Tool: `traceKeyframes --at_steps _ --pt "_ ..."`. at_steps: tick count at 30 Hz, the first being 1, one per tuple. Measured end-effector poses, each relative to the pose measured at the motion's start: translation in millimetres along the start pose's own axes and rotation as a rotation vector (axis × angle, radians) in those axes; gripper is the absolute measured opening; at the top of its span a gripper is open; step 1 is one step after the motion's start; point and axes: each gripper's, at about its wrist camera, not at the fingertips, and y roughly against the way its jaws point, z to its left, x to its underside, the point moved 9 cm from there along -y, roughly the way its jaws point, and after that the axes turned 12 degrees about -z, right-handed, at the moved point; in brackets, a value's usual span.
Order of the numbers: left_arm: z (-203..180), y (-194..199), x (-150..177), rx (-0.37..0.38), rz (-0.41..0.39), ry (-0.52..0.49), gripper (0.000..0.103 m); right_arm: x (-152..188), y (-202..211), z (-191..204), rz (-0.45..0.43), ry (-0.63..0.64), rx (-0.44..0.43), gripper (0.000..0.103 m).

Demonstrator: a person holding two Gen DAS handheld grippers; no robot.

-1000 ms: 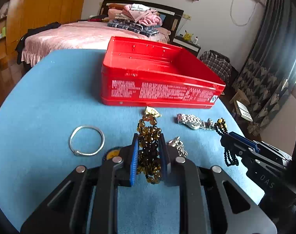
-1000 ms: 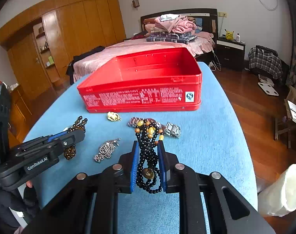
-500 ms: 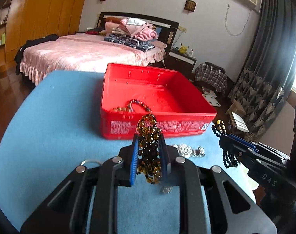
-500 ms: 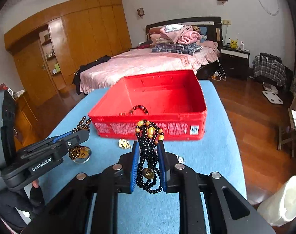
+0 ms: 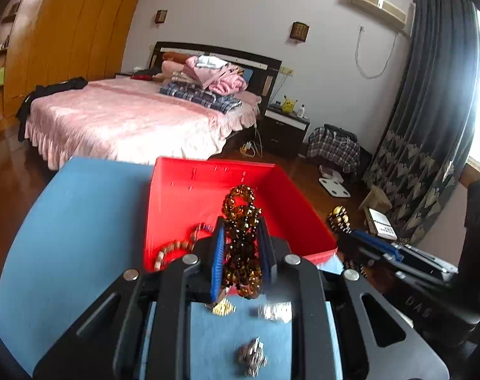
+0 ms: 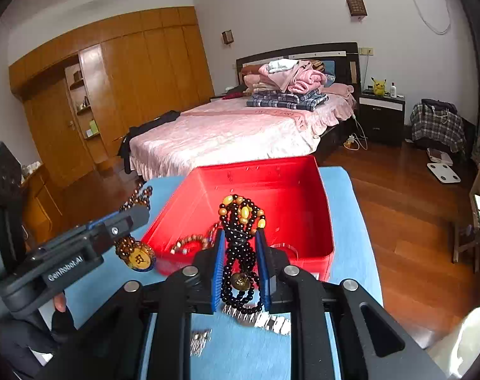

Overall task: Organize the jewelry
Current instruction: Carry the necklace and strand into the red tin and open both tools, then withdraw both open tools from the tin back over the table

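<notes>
**Two bead strands poised at the near rim of the red box**

The left gripper (image 5: 241, 253) is clamped on a bunched amber bead strand (image 5: 242, 237), its blue pads pinching the middle so loops stand above and hang below the jaws; gripped that way, the strand stays gathered instead of trailing. The right gripper (image 6: 240, 267) likewise clenches a black bead strand (image 6: 240, 253) with yellow accent beads on top and a round pendant hanging between the pads.

Both grippers are raised above the blue desk (image 5: 75, 221) and point at the open red box (image 5: 189, 196), which sits at the desk's far side with the bed behind. The height seems chosen so the dangling loops clear the near wall. A pale bead bracelet (image 6: 189, 242) already lies inside, near the front wall.

Loose on the desk beneath the grippers are a small gold piece (image 5: 222, 307), a silver watch (image 5: 274, 311) and a silver cluster (image 5: 252, 359), blurred and seemingly awaiting their turn.
</notes>
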Motion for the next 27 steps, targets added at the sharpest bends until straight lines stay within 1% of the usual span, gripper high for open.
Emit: traceKeyframes --at_steps 4,11,15,19,20,21,22,23,24,25,26,27 --pt "-3 -17 -15 0.005 -0.021 -0.002 0.018 -10 -17 -9 -0.007 -0.014 0.010 0.019" --pt "1 -52 -14 -0.009 0.010 -0.001 0.018 -20 -52 -18 0.006 -0.019 0.013 0.019" --pt "5 -69 -11 -0.021 0.024 0.004 0.018 -12 -68 -22 0.033 -0.023 0.016 0.019" --pt "11 -84 -6 -0.039 0.052 -0.012 0.019 -2 -86 -25 0.065 -0.035 0.021 0.020" --pt "13 -88 -3 -0.046 0.065 -0.021 0.021 0 -89 -25 0.079 -0.034 0.020 0.021" --pt "15 -90 -3 -0.051 0.070 -0.026 0.027 3 -91 -27 0.088 -0.036 0.026 0.023" --pt "16 -91 -3 -0.053 0.071 -0.030 0.038 4 -92 -29 0.092 -0.040 0.032 0.036" --pt "17 -89 -4 -0.054 0.059 -0.031 0.042 4 -91 -31 0.089 -0.044 0.038 0.043" --pt "19 -87 -7 -0.056 0.045 -0.033 0.048 4 -88 -32 0.078 -0.043 0.041 0.044" --pt "21 -85 -9 -0.061 0.037 -0.037 0.058 3 -86 -32 0.071 -0.041 0.045 0.047" --pt "24 -82 -10 -0.072 0.031 -0.040 0.062 3 -82 -34 0.063 -0.044 0.051 0.055" --pt "25 -79 -11 -0.073 0.029 -0.038 0.064 2 -77 -35 0.053 -0.051 0.054 0.060"
